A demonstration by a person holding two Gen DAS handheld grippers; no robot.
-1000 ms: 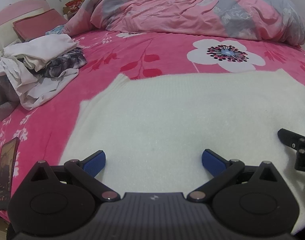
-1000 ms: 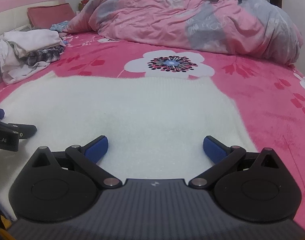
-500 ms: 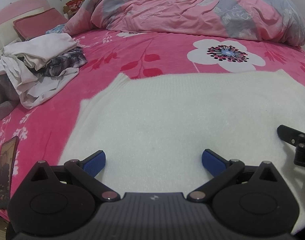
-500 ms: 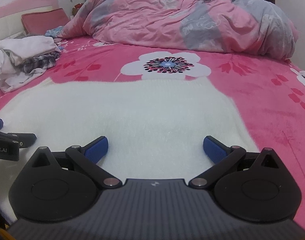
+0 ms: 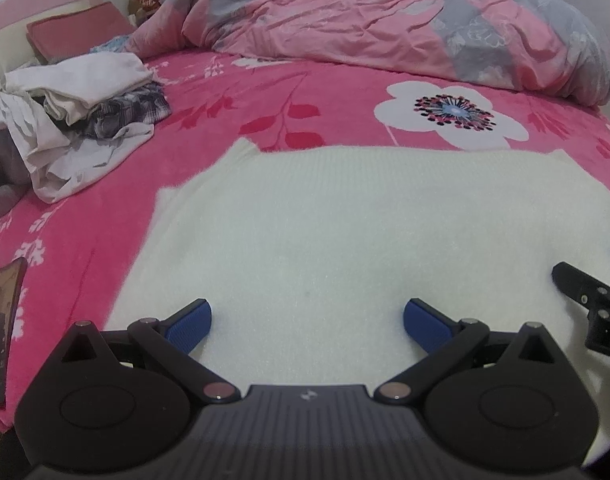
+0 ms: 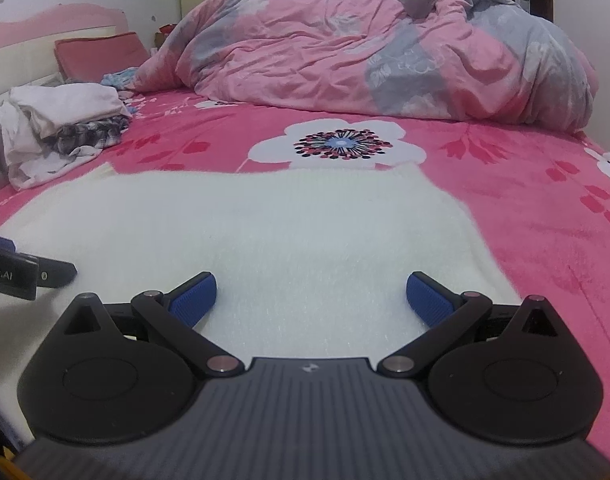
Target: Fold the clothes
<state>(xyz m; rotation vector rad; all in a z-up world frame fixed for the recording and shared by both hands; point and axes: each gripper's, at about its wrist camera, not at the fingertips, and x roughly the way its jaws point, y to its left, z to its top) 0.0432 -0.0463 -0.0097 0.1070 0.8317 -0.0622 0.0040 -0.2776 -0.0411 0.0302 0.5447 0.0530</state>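
Pink floral bed (image 5: 313,92) carries a white sweater (image 5: 345,232) spread flat. Left gripper (image 5: 307,322) and right gripper (image 6: 311,298) hover wide, empty, seemingly above its near edge; uneven pinches could skew the fold.

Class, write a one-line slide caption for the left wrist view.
Open left hand-held gripper poised over a white sweater spread flat on the pink floral bed.

Fuzzy white knit sweater (image 5: 345,232); plush pink bedspread (image 5: 265,92); crinkled duvet (image 6: 365,48).
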